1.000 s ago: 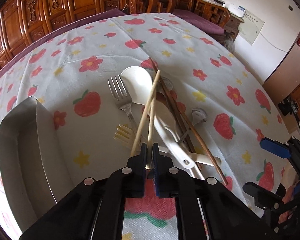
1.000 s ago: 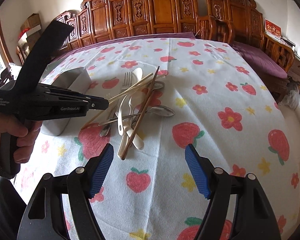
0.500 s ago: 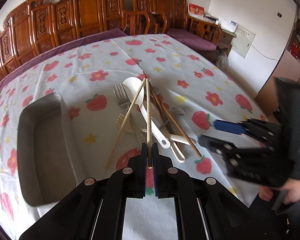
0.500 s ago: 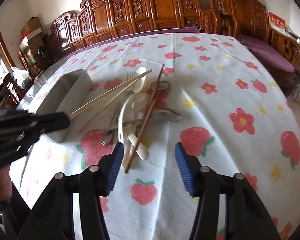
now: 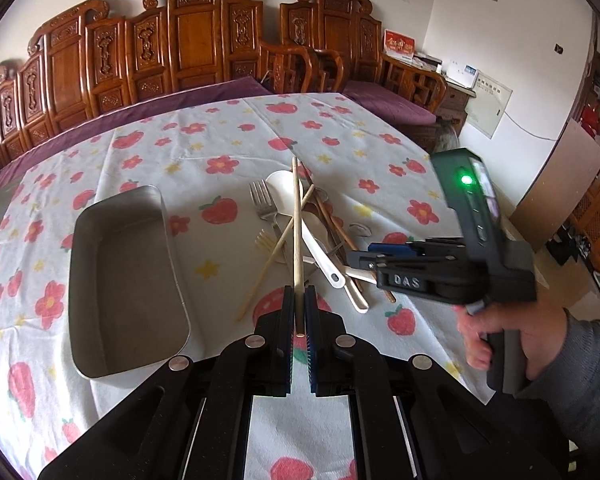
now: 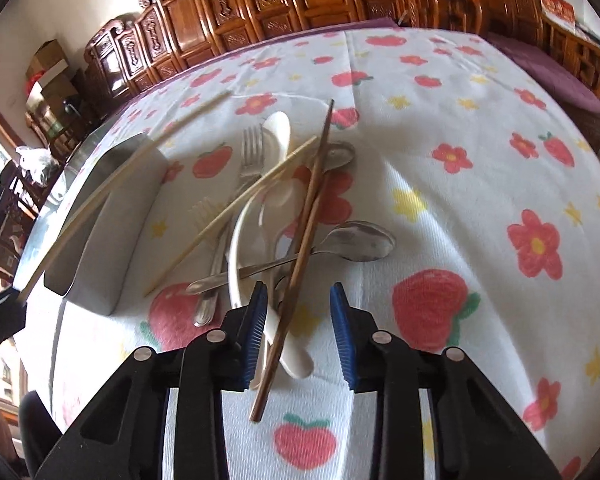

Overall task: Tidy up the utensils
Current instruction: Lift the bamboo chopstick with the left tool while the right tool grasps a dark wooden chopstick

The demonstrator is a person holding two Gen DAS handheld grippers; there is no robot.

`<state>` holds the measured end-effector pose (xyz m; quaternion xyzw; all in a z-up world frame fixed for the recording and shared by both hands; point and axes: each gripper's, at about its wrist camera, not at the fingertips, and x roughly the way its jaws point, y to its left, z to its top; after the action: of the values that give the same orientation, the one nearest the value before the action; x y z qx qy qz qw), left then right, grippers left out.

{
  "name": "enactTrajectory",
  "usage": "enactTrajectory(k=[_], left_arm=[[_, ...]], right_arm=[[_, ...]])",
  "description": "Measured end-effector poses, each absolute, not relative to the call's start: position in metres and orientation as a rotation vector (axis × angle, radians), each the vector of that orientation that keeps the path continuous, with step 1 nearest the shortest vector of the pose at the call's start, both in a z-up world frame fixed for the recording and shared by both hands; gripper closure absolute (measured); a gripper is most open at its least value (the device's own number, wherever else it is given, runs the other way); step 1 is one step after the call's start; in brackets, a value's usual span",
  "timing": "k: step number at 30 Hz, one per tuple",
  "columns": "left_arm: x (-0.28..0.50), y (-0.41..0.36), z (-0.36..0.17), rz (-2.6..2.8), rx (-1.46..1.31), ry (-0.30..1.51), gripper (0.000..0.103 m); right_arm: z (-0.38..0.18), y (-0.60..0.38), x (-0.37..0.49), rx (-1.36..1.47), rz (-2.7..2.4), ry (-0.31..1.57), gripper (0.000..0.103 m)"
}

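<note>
My left gripper (image 5: 299,300) is shut on one end of a light bamboo chopstick (image 5: 296,232), which it holds raised and pointing away over the pile; the same chopstick (image 6: 120,176) crosses above the tray in the right wrist view. The utensil pile holds a second light chopstick (image 6: 236,212), a pair of dark brown chopsticks (image 6: 312,200), a metal fork (image 5: 262,200), white plastic spoons (image 5: 284,188) and a metal spoon (image 6: 360,240). My right gripper (image 6: 299,296) sits low over the near end of the pile. Its jaws are closing around the dark chopsticks, and the pads are not touching them.
A rectangular metal tray (image 5: 172,256) lies left of the pile on the strawberry-print tablecloth (image 6: 480,160). A hand (image 5: 496,332) in a grey sleeve holds the right gripper (image 5: 364,254) at the pile's right. Carved wooden chairs (image 5: 204,40) line the table's far side.
The left gripper has risen and pulled back with one light chopstick, while the second one stayed on the pile. The right gripper came down to the pile and its jaws narrowed around the dark chopsticks.
</note>
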<state>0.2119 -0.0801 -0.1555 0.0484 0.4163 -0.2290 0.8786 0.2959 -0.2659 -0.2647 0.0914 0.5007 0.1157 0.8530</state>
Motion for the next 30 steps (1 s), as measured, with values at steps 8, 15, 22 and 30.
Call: enactTrajectory(k=[8, 15, 22, 30], left_arm=[[0.198, -0.069, -0.152, -0.452, 0.095, 0.864, 0.099], [0.188, -0.059, -0.139, -0.426, 0.090, 0.843, 0.099], [0.178, -0.048, -0.118, -0.403, 0.090, 0.808, 0.099], [0.179, -0.025, -0.112, -0.350, 0.081, 0.804, 0.099]], right_arm=[[-0.272, -0.271, 0.307, 0.242, 0.238, 1.091, 0.094], [-0.254, -0.281, 0.292, 0.209, 0.192, 1.065, 0.097], [-0.221, -0.292, 0.270, 0.151, 0.174, 1.022, 0.097], [-0.187, -0.292, 0.245, 0.070, 0.172, 0.957, 0.097]])
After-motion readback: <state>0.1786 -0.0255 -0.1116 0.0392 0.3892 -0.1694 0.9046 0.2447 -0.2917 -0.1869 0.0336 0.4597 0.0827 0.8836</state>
